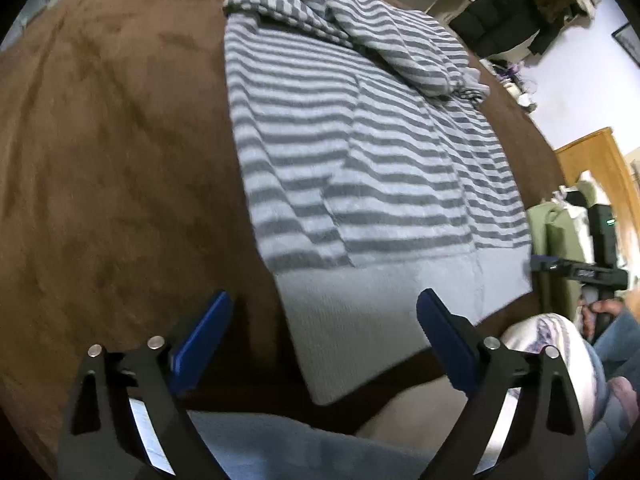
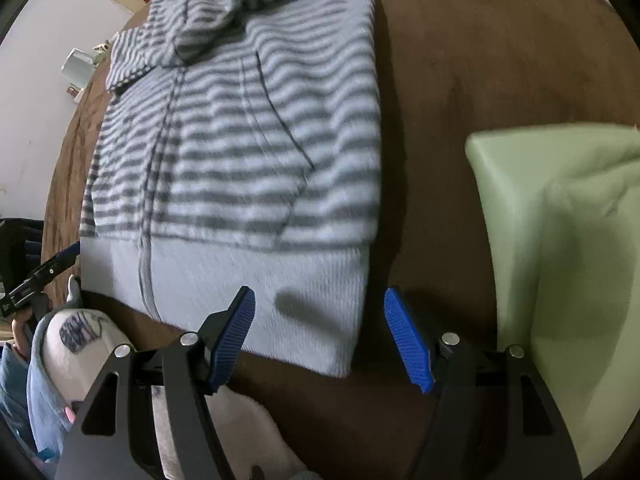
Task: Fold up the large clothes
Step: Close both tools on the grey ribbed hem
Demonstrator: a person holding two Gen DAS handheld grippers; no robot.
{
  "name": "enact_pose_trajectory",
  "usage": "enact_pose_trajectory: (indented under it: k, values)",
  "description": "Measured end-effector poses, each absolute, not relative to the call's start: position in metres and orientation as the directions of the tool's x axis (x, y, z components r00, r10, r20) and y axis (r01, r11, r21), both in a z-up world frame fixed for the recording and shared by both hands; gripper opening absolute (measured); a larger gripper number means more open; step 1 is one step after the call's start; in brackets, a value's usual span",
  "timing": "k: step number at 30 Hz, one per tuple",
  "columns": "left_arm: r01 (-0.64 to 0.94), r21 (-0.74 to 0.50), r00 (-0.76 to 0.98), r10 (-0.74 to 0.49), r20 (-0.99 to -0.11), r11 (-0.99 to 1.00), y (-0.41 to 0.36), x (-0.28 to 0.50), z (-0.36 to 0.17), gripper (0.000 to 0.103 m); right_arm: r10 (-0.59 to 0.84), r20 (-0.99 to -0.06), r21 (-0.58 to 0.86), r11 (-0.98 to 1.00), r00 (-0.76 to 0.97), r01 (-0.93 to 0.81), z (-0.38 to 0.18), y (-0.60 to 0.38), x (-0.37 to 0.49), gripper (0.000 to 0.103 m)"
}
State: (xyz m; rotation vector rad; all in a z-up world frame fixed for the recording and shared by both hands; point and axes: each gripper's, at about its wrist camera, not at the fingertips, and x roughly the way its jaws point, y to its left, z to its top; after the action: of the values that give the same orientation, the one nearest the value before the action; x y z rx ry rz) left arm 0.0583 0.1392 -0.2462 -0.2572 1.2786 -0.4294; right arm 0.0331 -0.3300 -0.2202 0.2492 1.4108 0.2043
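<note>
1. The left gripper hovers with its jaws spread wide and empty, straddling the near-left corner of the hoodie's plain hem band, at about 6 o'clock of the garment.
2. The striped hoodie lies flat on the brown blanket, sleeves folded in toward 12 o'clock.
3. The right gripper is likewise wide and empty over the hem's near-right corner, at about 5 o'clock; a green cushion sits at 3 o'clock.
4. For a clean fold, I'd pinch both corners evenly, through every layer, then lift together toward 12 o'clock.
</note>
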Motion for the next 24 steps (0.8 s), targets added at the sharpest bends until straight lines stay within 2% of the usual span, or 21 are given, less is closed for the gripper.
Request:
enact_pose_trajectory:
  k: [6, 19, 21, 22, 23, 24]
  values:
    - [0.182, -0.493, 0.166, -0.521, -0.838, 0.851, 0.12, 0.054, -0.259, 0.083, 0.322, -0.939, 0.329, 0.944, 0.122, 0.041, -0.235, -0.339, 0.029, 0.067]
    - [0.243, -0.521, 0.098, -0.555, -0.826, 0.818, 0.097, 0.072, -0.269, 0.085, 0.409, -0.896, 0.414, 0.91, 0.17, -0.01, -0.236, -0.318, 0.038, 0.069]
    - [0.244, -0.525, 0.092, -0.558, -0.824, 0.815, 0.096, 0.074, -0.27, 0.085, 0.415, -0.89, 0.42, 0.908, 0.189, -0.013, -0.234, -0.316, 0.04, 0.062]
    - [0.245, -0.523, 0.089, -0.556, -0.827, 0.817, 0.096, 0.074, -0.27, 0.082, 0.406, -0.892, 0.413, 0.911, 0.197, -0.007, -0.234, -0.315, 0.041, 0.048]
    - [0.245, -0.514, 0.087, -0.547, -0.833, 0.822, 0.096, 0.075, -0.269, 0.075, 0.388, -0.899, 0.396, 0.918, 0.204, -0.003, -0.233, -0.314, 0.042, 0.036]
    - [0.242, -0.506, 0.087, -0.538, -0.839, 0.828, 0.096, 0.075, -0.269, 0.069, 0.382, -0.901, 0.39, 0.921, 0.208, -0.003, -0.233, -0.313, 0.043, 0.032]
